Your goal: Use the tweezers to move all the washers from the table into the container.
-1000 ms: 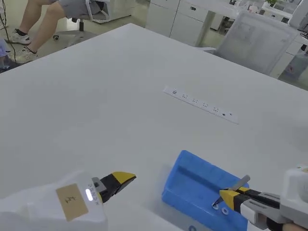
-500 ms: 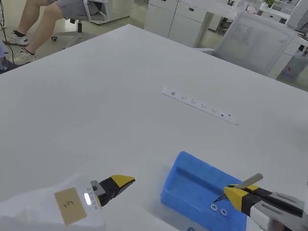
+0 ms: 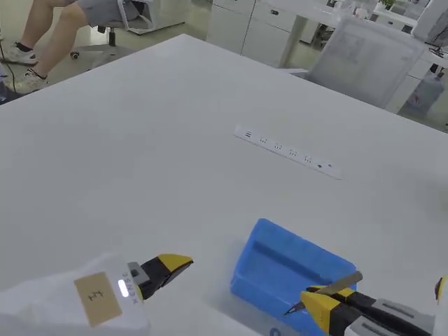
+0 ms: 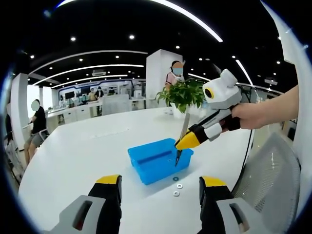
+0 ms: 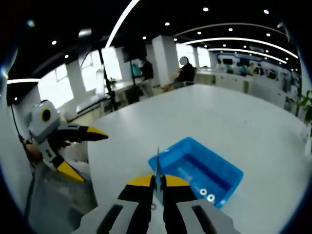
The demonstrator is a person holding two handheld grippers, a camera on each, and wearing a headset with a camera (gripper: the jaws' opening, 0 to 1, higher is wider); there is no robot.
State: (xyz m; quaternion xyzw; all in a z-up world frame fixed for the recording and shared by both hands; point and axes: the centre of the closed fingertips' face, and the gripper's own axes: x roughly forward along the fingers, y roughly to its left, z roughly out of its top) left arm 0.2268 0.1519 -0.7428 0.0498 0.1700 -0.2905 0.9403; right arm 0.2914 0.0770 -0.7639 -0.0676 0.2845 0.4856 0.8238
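Blue container [image 5: 222,164] holds two washers [image 5: 203,192]; right tongs [image 5: 157,181] clench the tweezers [image 3: 339,282], left tongs [image 4: 161,179] spread released.

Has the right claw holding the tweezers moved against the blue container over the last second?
Yes. In the head view the right claw and its tweezers have shifted left and down across the blue container, toward its near edge.

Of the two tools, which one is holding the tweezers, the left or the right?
The right tool. Its jaws are shut on the tweezers, which stick out past its yellow tips. The left tool has its jaws wide apart and holds nothing.
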